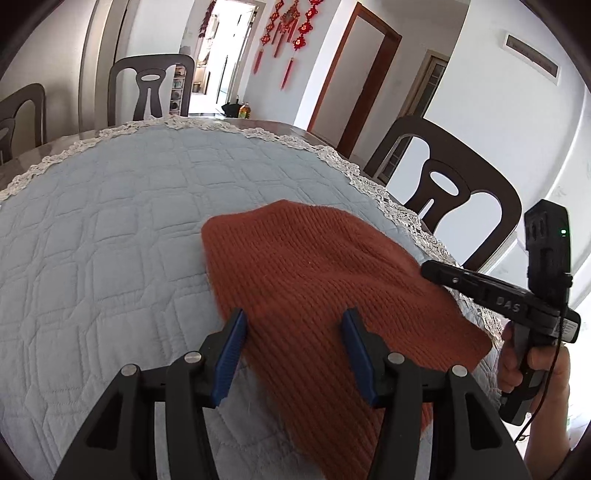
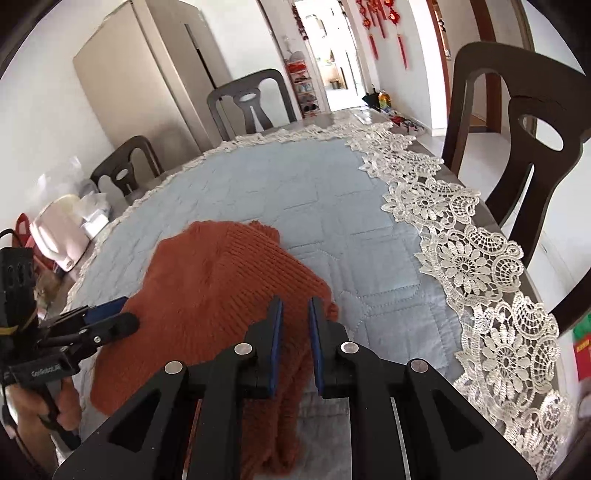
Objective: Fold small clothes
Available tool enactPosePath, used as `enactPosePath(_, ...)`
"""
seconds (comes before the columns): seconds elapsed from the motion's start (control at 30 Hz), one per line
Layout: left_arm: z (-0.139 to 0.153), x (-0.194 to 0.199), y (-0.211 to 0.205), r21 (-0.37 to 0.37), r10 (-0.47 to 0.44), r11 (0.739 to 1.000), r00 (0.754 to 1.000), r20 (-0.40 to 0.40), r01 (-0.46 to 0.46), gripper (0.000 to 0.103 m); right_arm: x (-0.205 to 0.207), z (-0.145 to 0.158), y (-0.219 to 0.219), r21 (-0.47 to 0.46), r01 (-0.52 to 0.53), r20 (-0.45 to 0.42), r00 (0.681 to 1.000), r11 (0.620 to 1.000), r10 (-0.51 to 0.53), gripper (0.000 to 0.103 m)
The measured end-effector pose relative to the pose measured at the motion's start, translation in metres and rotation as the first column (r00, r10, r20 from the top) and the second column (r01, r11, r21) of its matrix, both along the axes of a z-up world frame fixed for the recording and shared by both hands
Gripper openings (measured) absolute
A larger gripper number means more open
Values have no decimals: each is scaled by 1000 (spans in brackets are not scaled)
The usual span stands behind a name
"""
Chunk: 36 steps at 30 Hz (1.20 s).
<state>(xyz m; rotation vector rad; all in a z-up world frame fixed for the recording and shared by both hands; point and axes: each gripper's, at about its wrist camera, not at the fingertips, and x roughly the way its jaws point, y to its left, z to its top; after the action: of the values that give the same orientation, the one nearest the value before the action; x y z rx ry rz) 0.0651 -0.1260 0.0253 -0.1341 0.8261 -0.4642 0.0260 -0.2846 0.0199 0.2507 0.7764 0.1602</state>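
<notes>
Grippers working a rust knit on a quilted table

Black two-finger tools with blue pads fill the bottom of both views. In the left wrist view the left gripper (image 1: 293, 328) sits at lower centre, jaws about half open, straddling the near left part of a rust-orange ribbed knit garment (image 1: 325, 295); its pads stand apart from the wool and grip nothing. In the right wrist view the right gripper (image 2: 295, 321) sits at lower centre with jaws nearly closed, a narrow slot between the pads. Rust wool bunches right at the pad tips and hangs below them, so it looks pinched on the garment's near right edge, though the contact itself is hard to make out.

The garment lies in the lower middle of each frame on a pale blue quilted table cover (image 1: 110, 221), mostly flat, with a rumpled lobe at its far end. A person's hand (image 1: 532, 369) holds the right tool at the right edge of the left view.

Judged as a fold in progress: the pinched edge wants carrying over in a low arc, while the left tool pins or takes the opposite side so the knit does not drag.

Farther off come a white lace border (image 2: 480, 266), dark wooden chairs (image 1: 450, 192), then red hanging ornaments (image 1: 291, 33) beside a bright doorway.
</notes>
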Motion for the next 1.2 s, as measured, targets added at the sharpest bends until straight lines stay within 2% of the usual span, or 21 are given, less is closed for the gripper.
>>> enactPosePath(0.17,3,-10,3,6,23,1000,1000,1,-23,57,-11,8,2,6,-30,21,999,1000,30,26)
enactPosePath(0.23,5,-12,1,10,29,1000,1000,3,-29,57,-14,9,5,-4,-41,21,999,999,41,34)
enactPosePath(0.67,6,-25,5,-18,37,999,999,-4,-37,57,-25,2,3,21,-36,-4,999,999,36,42)
enactPosePath(0.8,-2,-24,10,-77,29,997,999,-36,-31,57,-24,-6,-1,68,-38,-25,999,997,40,44)
enactPosePath(0.9,-10,-20,15,-136,30,990,997,-75,-40,62,-19,-16,-6,134,-32,-53,998,990,40,49)
enactPosePath(1.03,-17,-11,18,-205,7,978,992,-127,-33,64,-10,-30,-21,287,-17,-80,996,958,41,54)
enactPosePath(1.2,-23,1,11,-222,-13,975,990,-142,-19,66,2,-29,-17,291,-47,-76,995,956,72,54)
